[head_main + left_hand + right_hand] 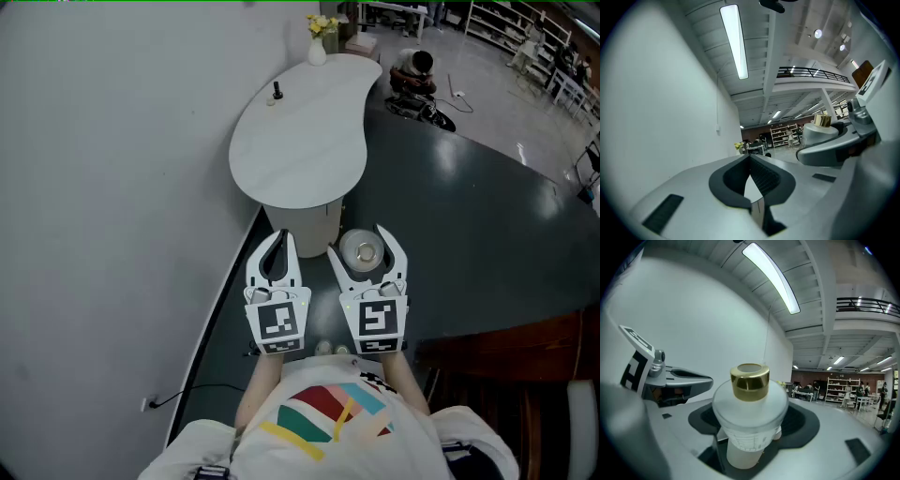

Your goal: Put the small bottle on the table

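Observation:
The small bottle is frosted white with a gold cap. It stands upright between the jaws of my right gripper, which is shut on its body. My left gripper is beside it on the left, shut with nothing in it; its dark pads meet at the tip. Both grippers are close to my chest, above the dark floor. The white kidney-shaped table lies ahead of them, against the wall. From the left gripper view, the bottle's cap shows at the right.
On the table's far end stand a small dark object and a white vase with yellow flowers. A white wall runs along the left. A person crouches on the floor beyond the table. Brown wooden furniture is at the lower right.

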A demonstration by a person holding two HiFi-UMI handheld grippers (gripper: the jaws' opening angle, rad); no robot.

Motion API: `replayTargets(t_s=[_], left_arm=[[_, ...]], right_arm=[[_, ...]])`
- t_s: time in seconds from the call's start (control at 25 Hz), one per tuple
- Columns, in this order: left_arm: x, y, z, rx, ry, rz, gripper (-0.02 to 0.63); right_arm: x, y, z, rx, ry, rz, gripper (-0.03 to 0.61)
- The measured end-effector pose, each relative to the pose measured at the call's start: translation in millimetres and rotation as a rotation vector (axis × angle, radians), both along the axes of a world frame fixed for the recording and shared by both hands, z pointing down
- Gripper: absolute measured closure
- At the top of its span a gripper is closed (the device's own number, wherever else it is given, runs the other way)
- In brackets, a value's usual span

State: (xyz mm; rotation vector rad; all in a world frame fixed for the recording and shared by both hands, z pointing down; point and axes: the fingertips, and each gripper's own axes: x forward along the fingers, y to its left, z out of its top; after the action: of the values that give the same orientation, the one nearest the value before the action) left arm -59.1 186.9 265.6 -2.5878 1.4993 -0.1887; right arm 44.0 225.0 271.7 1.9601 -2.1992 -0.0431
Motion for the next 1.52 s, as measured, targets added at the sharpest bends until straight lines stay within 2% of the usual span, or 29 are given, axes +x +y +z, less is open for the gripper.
replayTargets(t_s=[0.2,0.68,1.52], left_arm=[[-4.2,-12.2,-8.7,0.03,0.014,0.005,0.597],[-10.5,-8.2,-10.0,0.041,0.03,0.006,0.597],[-44.6,-43.0,-4.5,0.05,0.059,-0.013,0.597]], right_arm=[[-4.4,-11.8,-8.4,0.03,0.012,0.0,0.232],[-10.0,-6.8,-7.4,0.045,0.0,-0.02,0.232],[-24.6,-28.9,11.6,-0.007,0.033,0.03,0.232]])
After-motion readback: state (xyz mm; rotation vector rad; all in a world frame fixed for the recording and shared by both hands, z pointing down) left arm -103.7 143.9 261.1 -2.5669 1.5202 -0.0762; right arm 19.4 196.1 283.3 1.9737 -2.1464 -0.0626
